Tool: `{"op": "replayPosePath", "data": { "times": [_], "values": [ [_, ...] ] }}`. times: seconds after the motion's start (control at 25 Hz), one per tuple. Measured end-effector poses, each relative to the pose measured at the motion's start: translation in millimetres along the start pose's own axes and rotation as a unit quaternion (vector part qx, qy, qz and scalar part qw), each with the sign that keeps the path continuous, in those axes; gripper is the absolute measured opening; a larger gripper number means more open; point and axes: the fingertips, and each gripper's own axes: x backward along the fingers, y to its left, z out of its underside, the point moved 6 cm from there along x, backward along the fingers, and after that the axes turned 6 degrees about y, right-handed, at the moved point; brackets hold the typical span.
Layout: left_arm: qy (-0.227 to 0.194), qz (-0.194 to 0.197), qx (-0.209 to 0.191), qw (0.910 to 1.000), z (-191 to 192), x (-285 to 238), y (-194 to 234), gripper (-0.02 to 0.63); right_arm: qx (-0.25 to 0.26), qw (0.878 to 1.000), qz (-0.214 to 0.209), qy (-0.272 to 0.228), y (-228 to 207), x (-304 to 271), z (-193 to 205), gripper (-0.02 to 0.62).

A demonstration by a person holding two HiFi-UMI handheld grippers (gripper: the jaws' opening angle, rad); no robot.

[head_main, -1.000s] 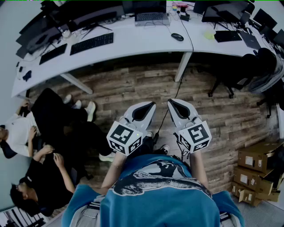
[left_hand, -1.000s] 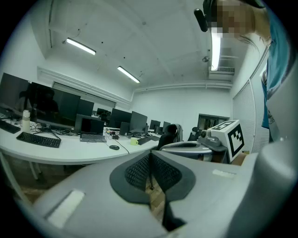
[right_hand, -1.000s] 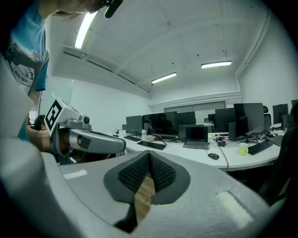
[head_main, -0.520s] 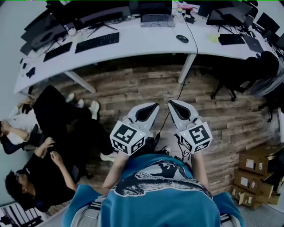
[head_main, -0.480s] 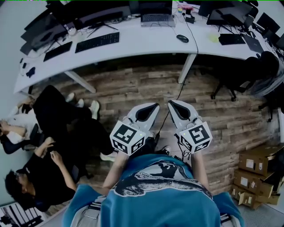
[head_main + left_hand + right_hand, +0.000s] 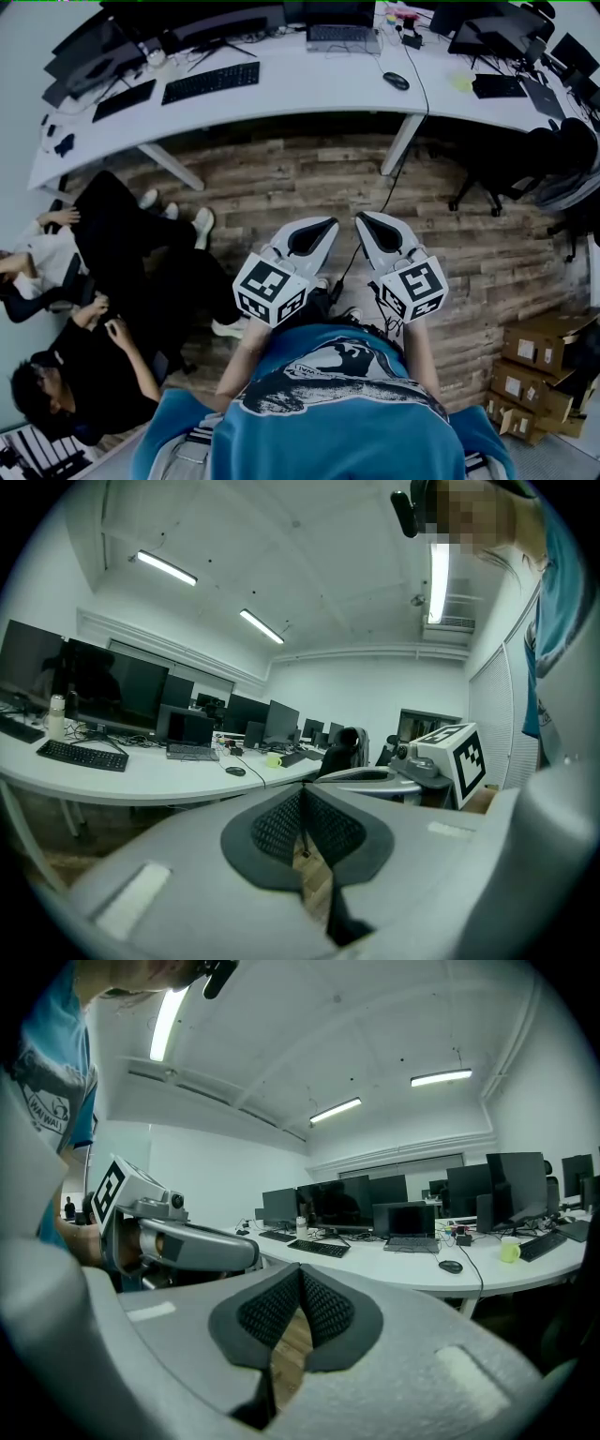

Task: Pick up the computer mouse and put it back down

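A black computer mouse (image 6: 396, 81) lies on the long white desk (image 6: 281, 89) far ahead of me, beside a laptop (image 6: 343, 37). It is small in the left gripper view (image 6: 234, 772) and the right gripper view (image 6: 451, 1267). My left gripper (image 6: 329, 223) and right gripper (image 6: 361, 217) are held side by side in front of my chest, over the wood floor, well short of the desk. Both are shut, their dark pads meeting with nothing between them, as the left gripper view (image 6: 302, 792) and the right gripper view (image 6: 300, 1270) show.
Keyboards (image 6: 210, 82), monitors (image 6: 225, 21) and a yellow cup (image 6: 508, 1252) sit on the desk. A cable (image 6: 386, 187) hangs from the desk to the floor. Two people (image 6: 84, 309) sit on the floor at left. Office chairs (image 6: 525, 159) stand at right, cardboard boxes (image 6: 539, 361) at lower right.
In the head view the desk and mouse have slid a little lower and to the right. Both grippers keep the same side-by-side pose, still shut.
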Motion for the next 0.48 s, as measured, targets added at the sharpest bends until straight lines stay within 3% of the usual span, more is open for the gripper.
{"op": "replayPosePath", "data": {
  "times": [0.48],
  "values": [
    [0.017, 0.037, -0.011, 0.9991, -1, -11, 37, 0.011, -0.020, 0.999, 0.026, 0.017, 1, -31, 7, 0.003]
  ]
}}
